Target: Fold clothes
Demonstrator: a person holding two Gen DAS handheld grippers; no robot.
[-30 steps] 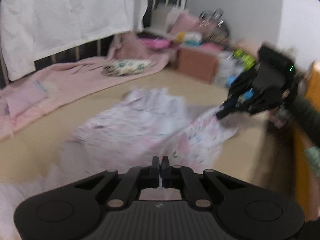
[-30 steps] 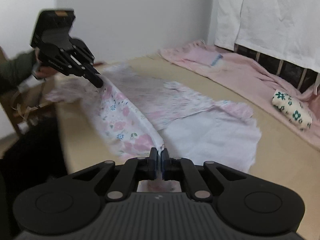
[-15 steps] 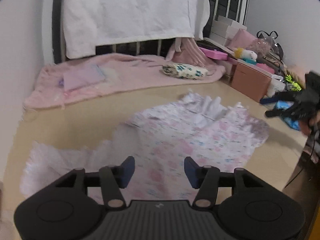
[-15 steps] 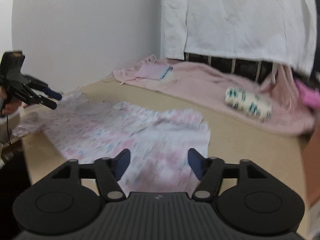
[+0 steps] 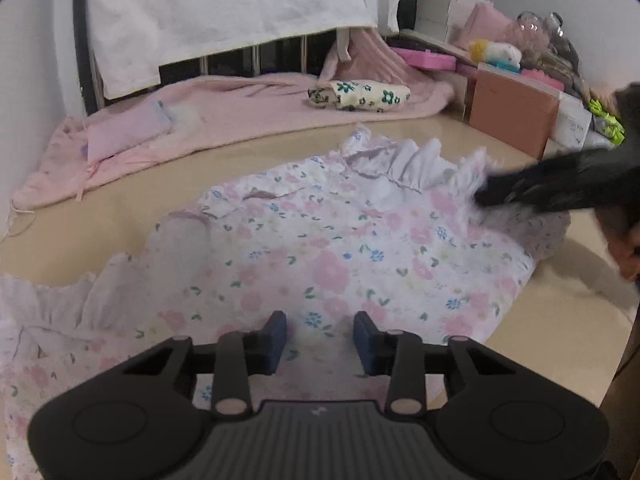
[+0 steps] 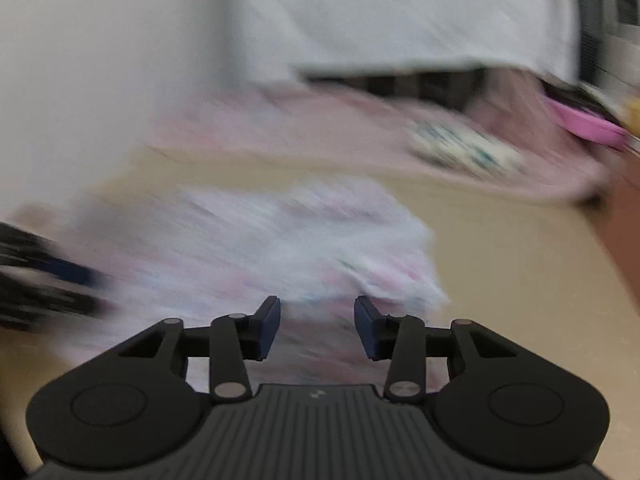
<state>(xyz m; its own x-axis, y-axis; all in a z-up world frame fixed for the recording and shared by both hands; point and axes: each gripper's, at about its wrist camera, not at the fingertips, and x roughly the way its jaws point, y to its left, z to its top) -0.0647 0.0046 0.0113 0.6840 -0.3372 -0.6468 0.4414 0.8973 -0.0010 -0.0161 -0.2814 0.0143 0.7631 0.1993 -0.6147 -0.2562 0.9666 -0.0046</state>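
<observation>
A pink floral garment with white ruffled edges [image 5: 340, 256] lies spread flat on the tan surface. My left gripper [image 5: 320, 342] is open and empty just above its near edge. My right gripper [image 6: 316, 328] is open and empty over the garment's right part [image 6: 280, 240]; this view is motion-blurred. In the left wrist view the right gripper [image 5: 488, 196] reaches in from the right, its tips by the ruffled far-right edge. The left gripper shows blurred at the left of the right wrist view [image 6: 72, 284].
A pink blanket [image 5: 240, 112] lies along the back with a folded floral bundle [image 5: 360, 96] and a small pink pillow [image 5: 124, 132] on it. A brown box [image 5: 516, 112] and piled clutter stand at the back right. A white sheet [image 5: 224, 12] hangs behind.
Both grippers let go of the garment and opened. The garment dropped flat onto the surface. The right gripper is swinging fast toward the garment's far-right ruffled edge.
</observation>
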